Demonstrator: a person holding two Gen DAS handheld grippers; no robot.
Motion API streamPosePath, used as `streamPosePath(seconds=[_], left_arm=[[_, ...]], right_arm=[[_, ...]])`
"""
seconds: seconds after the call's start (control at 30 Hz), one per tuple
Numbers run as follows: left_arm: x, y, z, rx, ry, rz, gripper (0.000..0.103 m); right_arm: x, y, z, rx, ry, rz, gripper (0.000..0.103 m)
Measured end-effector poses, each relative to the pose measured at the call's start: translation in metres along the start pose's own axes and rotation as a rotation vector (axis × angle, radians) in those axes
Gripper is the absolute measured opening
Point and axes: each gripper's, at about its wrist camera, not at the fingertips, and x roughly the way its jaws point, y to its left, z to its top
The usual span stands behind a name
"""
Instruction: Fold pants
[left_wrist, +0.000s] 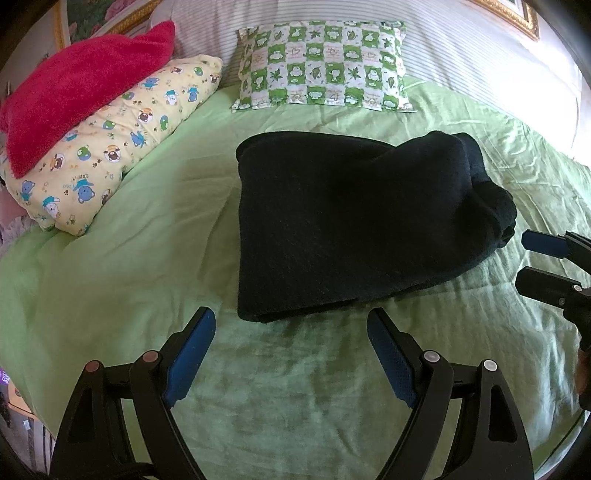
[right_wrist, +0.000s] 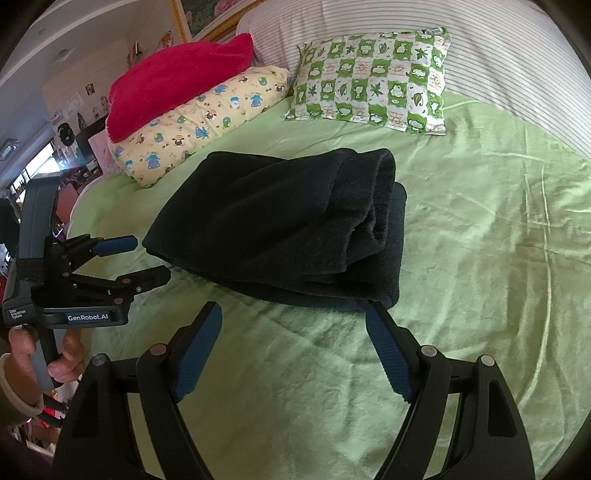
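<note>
The dark navy fleece pants (left_wrist: 354, 225) lie folded into a thick rectangular bundle on the light green bedsheet (left_wrist: 147, 258) of the bed, roughly in the middle of it. In the right wrist view the pants (right_wrist: 280, 225) show several stacked layers, with rolled, rounded ends facing the right side of the bundle.

Beyond the pants, toward the head of the bed, a green-and-white checkered pillow with leaf and frog prints (left_wrist: 325, 66) leans against a white striped cushion or headboard (left_wrist: 480, 55). To the far left of the pants sits a pale yellow pillow printed with cartoon animals (left_wrist: 110, 147), and a bright red fuzzy towel or blanket (left_wrist: 81, 85) is draped on top of it.

The left claw (left_wrist: 291, 325) hovers just in front of the near edge of the pants, its blue-padded fingers spread wide and holding nothing. The right claw (right_wrist: 293, 317) is likewise spread apart and empty, near the front right corner of the pants; its right fingertip looks close to the fabric edge, though contact cannot be confirmed.

In the right wrist view the left claw (right_wrist: 147, 258) appears beside the left corner of the pants, gripped by the person's hand (right_wrist: 55, 358).
</note>
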Motion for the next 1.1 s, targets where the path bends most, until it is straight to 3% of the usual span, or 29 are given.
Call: streamPosePath(seconds=[1.1], left_arm=[[-0.0056, -0.0009, 0.0055, -0.021, -0.006, 0.002, 0.085]], right_arm=[[-0.0042, -0.0031, 0.0037, -0.003, -0.006, -0.011, 0.081]])
